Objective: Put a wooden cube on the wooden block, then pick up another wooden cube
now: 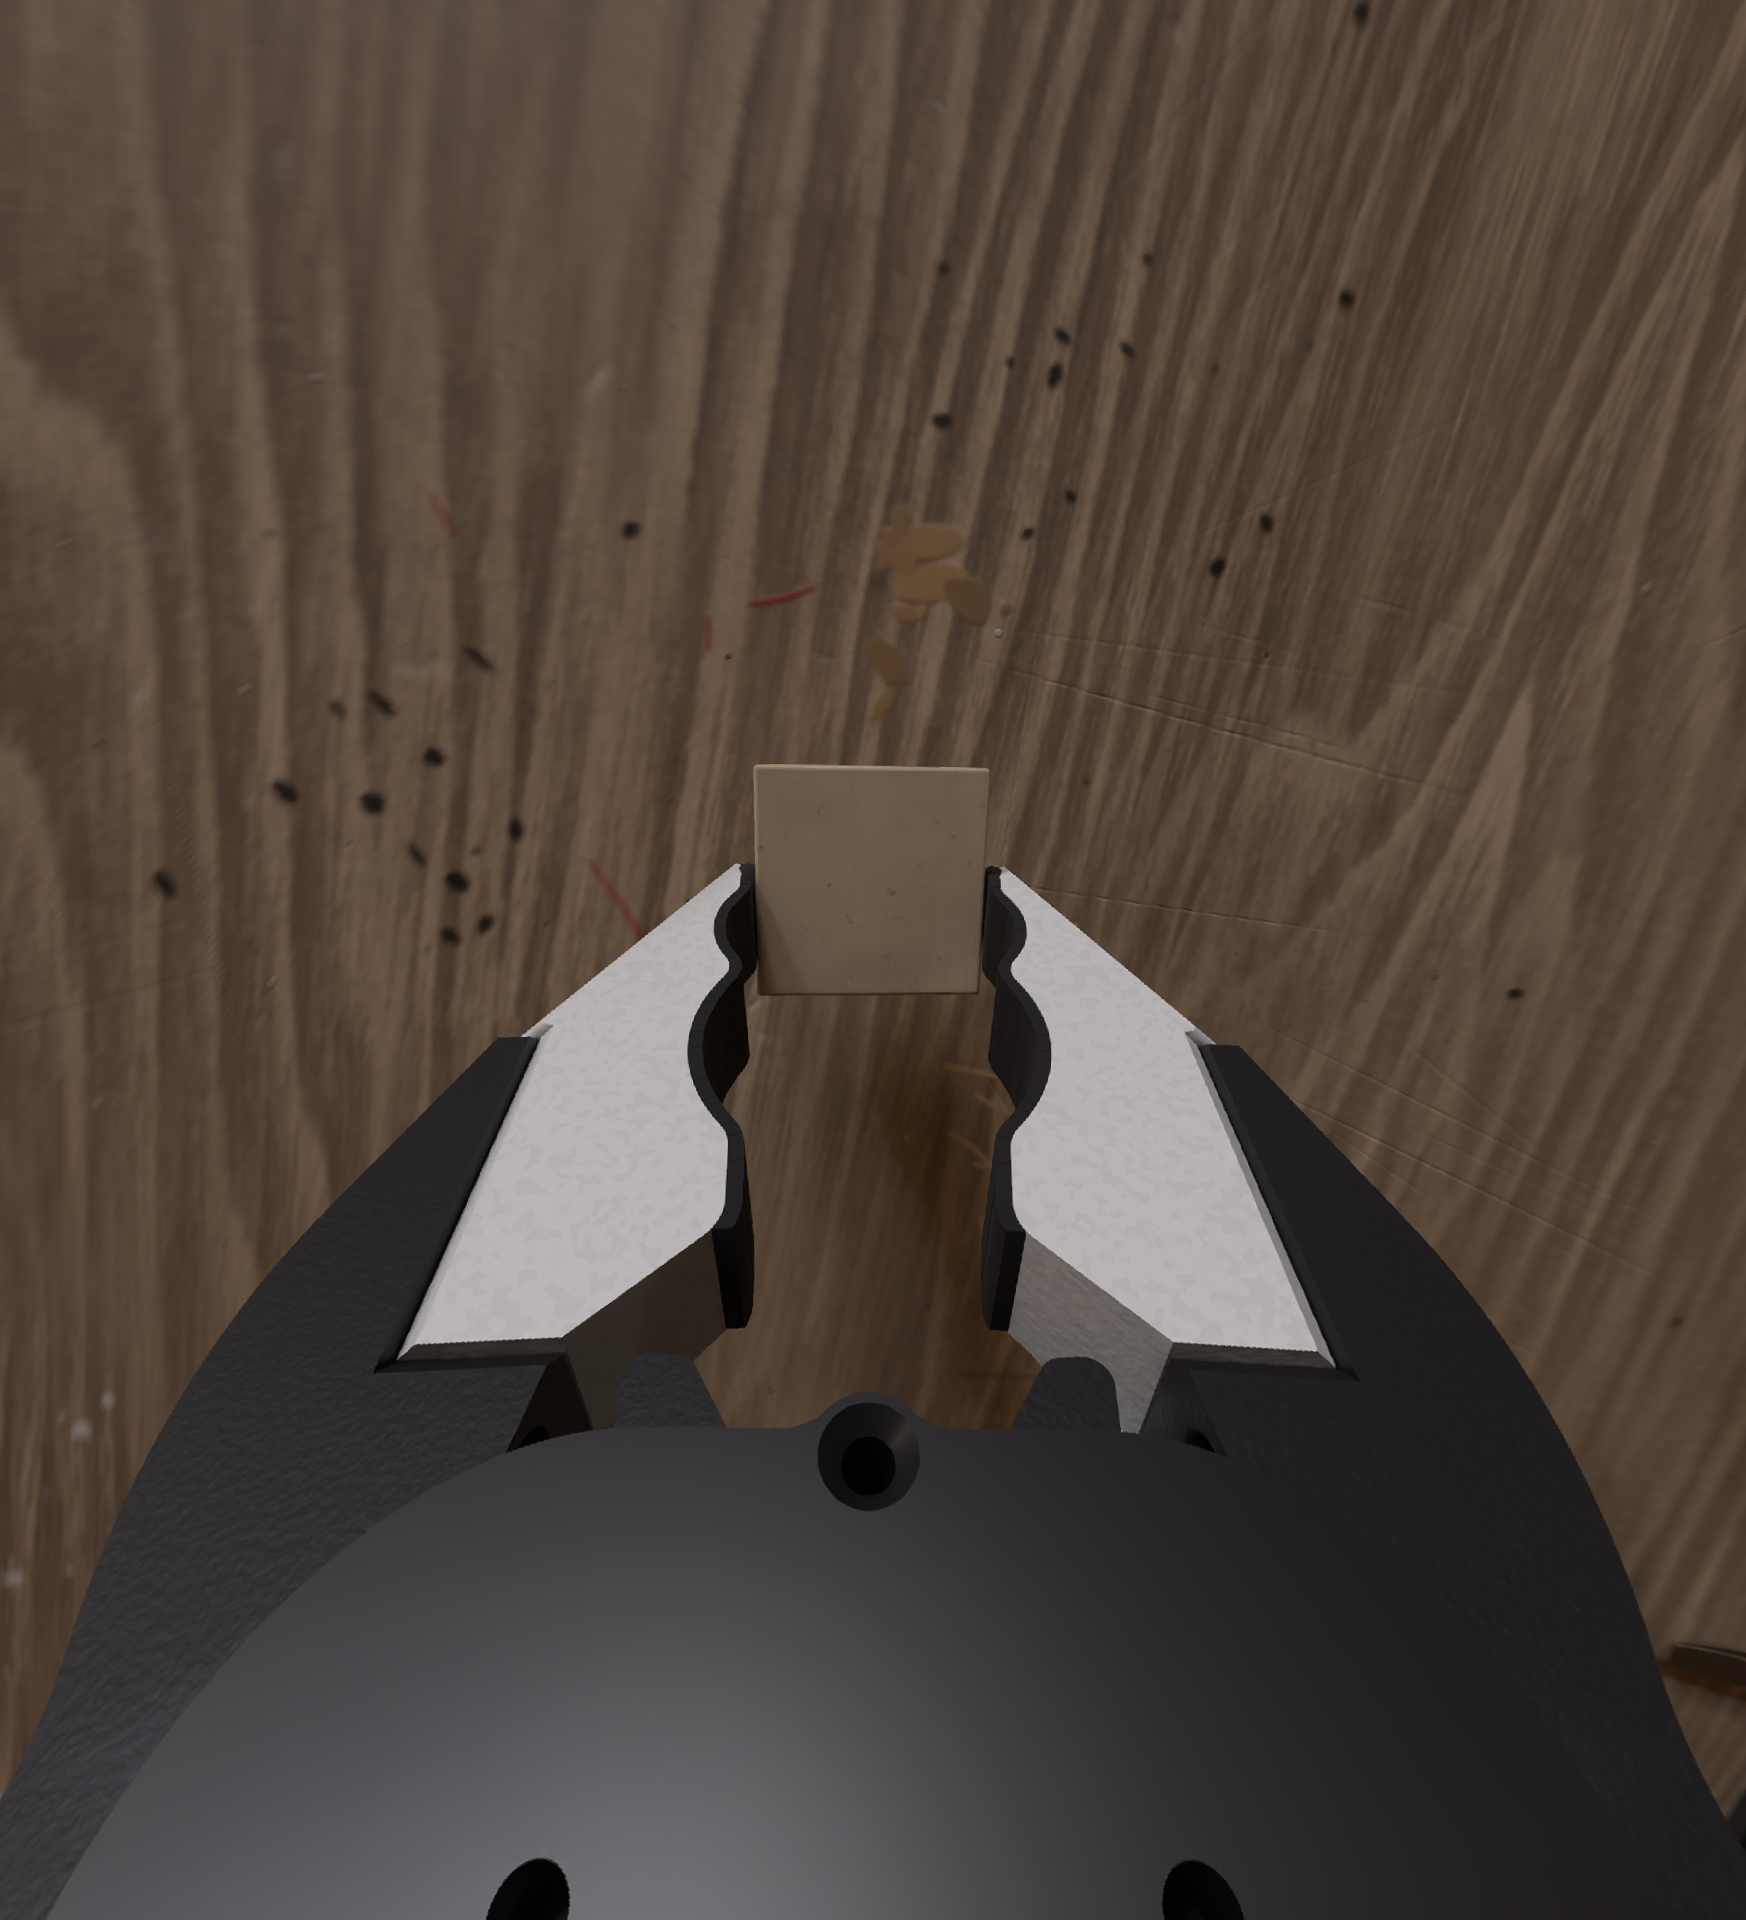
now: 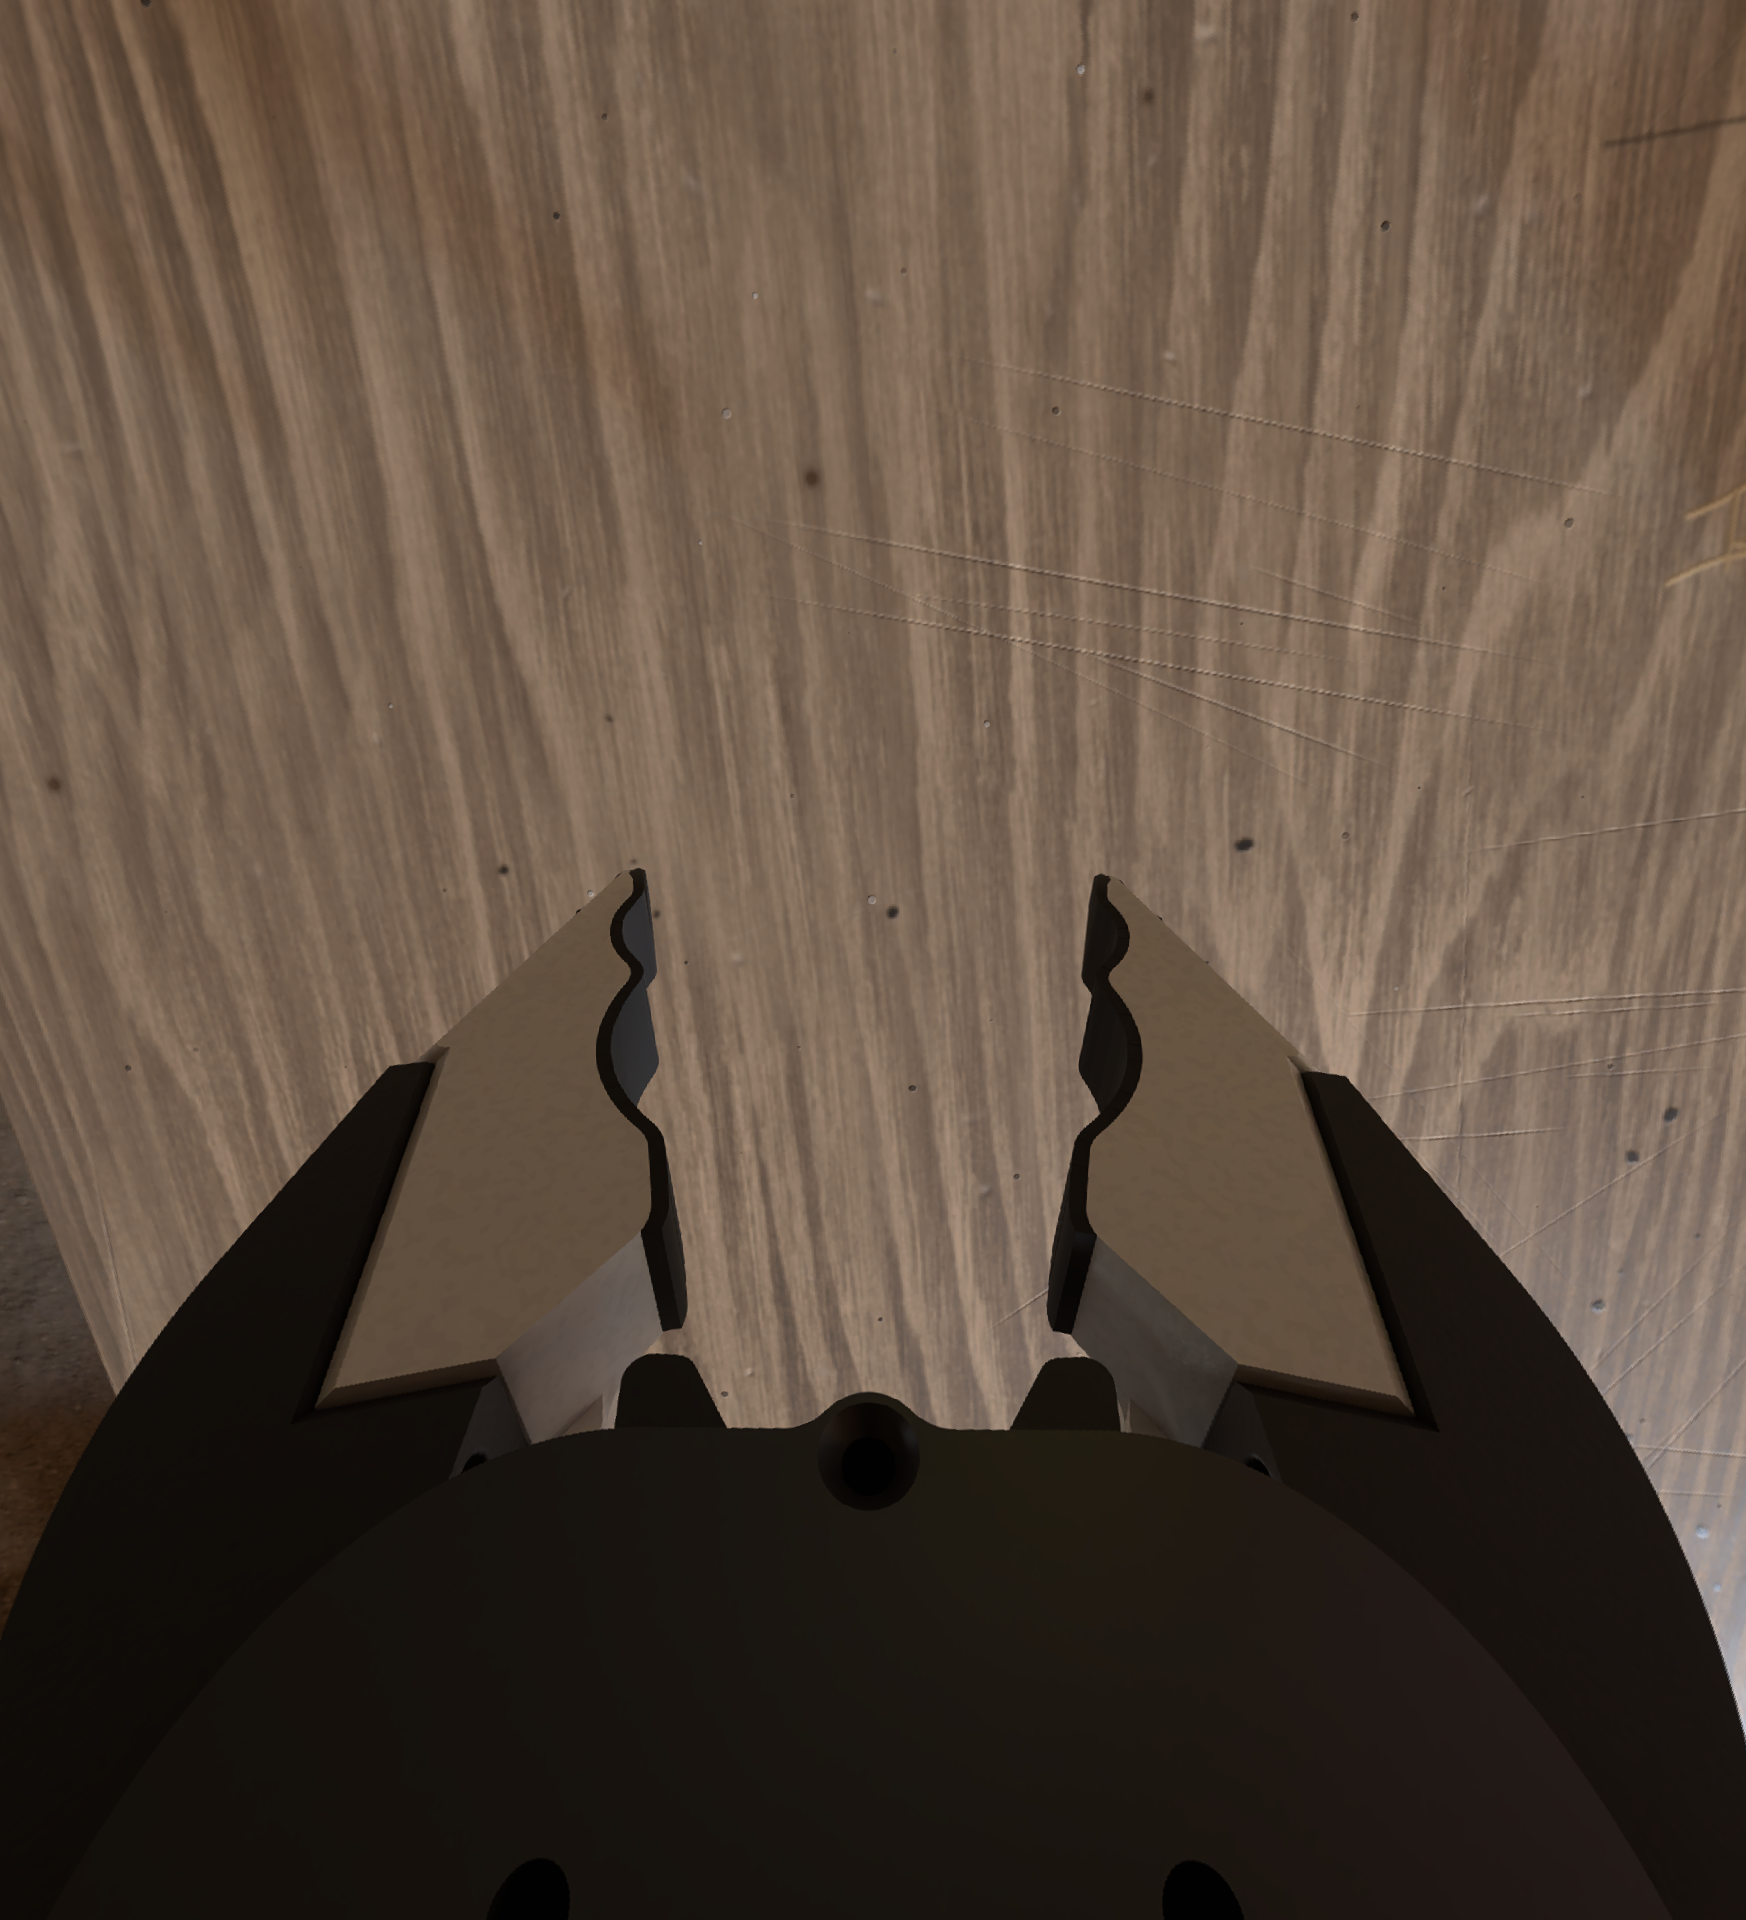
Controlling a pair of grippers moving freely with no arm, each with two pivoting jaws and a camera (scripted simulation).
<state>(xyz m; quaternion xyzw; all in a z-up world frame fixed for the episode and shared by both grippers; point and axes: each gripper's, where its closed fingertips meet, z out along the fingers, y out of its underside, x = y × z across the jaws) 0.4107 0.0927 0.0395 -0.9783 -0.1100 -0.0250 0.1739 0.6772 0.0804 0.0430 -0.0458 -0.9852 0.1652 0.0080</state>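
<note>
Between my left gripper (image 1: 869, 883) tips, at 12 o'clock, the cube (image 1: 870, 881) sits clamped by its flat sides: light, rigid. My right gripper (image 2: 869, 883) is spread, empty.

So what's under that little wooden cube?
The wooden cube, gripped by the left gripper, shows only the wooden table around it. The spot directly beneath is covered; no wooden block is visible.

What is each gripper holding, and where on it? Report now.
The left gripper clamps a wooden cube by two opposite side faces, at its fingertips. The right gripper is open and holds nothing.
</note>
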